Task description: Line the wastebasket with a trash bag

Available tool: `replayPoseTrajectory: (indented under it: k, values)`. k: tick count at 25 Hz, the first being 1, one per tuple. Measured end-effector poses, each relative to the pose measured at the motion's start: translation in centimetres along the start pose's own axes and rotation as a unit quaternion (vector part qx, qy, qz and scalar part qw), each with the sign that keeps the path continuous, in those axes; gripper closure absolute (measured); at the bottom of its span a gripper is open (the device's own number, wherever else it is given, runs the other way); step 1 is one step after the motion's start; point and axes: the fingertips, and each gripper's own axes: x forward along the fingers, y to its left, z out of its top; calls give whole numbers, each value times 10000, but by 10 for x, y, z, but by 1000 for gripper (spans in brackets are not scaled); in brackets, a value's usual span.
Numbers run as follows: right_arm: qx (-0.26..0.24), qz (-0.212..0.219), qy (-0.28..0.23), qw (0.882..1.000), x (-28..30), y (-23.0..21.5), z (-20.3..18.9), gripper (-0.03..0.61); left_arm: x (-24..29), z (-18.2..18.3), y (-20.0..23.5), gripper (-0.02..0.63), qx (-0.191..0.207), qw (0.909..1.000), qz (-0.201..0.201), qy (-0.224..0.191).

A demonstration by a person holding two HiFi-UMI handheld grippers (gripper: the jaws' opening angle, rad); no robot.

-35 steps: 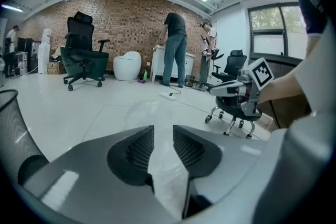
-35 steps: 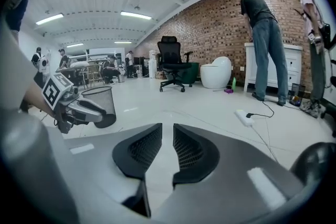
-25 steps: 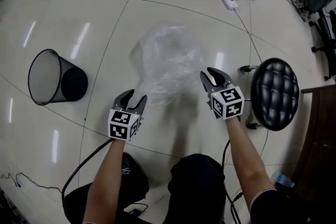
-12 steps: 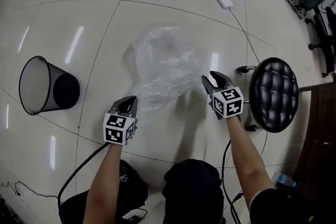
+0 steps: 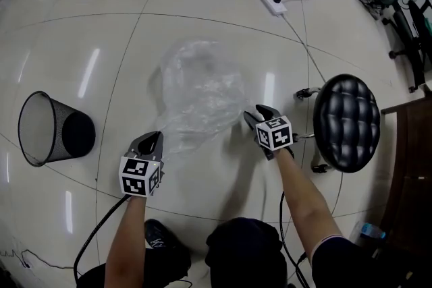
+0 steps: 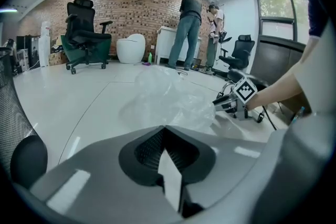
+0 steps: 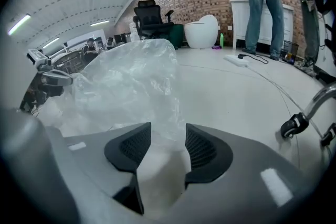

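- Left gripper view shows the left gripper point(image 6: 165, 128) with its jaws pressed together, pinching the near edge of the trash bag point(image 6: 168, 102); the clear film rises straight from their tips.
- Right gripper view shows the right gripper point(image 7: 167, 134) with its jaws opening. A fold of the trash bag point(image 7: 126, 81) lies in the gap between them, and the pads do not press on it.
- Head view puts the left gripper point(image 5: 151, 138) at lower centre-left and the right gripper point(image 5: 252, 115) right of centre, both pointing up the frame. Each meets a lower corner of the bag.
- The trash bag point(image 5: 202, 88) is crumpled and see-through, spread on the pale tiled floor point(image 5: 101, 30) in the middle of the frame between and beyond the two grippers.
- The wastebasket point(image 5: 47, 128), black mesh, lies on its side at the left edge of the frame, well apart from the bag, with its open mouth towards the left.
- A black padded stool point(image 5: 347, 118) stands just right of the right gripper.
- A white power strip point(image 5: 268, 0) with its cable lies on the floor at upper right.
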Motion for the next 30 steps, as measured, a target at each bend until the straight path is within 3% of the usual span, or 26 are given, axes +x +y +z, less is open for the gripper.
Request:
replayPoseTrajectory:
  k: [2, 3, 5, 6, 10, 18, 30]
  values:
    - [-3, -42, 104, 9999, 6, -3, -6, 394, 1, -2, 1, 603, 5, 10000, 2, 5]
    - [-35, -65, 142, 9999, 8, -3, -9, 427, 1, -3, 2, 602, 9, 10000, 3, 14]
    - [-130, -64, 159, 9998, 8, -1, -10, 558, 1, -5, 4, 602, 28, 10000, 12, 42]
    - [-175, -25, 150, 9997, 7, 1, -10, 575, 0, -5, 5, 602, 45, 10000, 15, 51]
    - [-330, 199, -58, 9992, -6, 14, 7, 577, -6, 5, 7, 602, 177, 9998, 13, 1]
    - [-863, 609, -884, 9905, -45, 55, 99, 577, -39, 61, 31, 602, 365, 9981, 284, -403]
    - [-1373, 1268, -1880, 9642, -88, 136, 246, 577, -122, 149, 82, 603, 311, 9875, 1009, -1173]
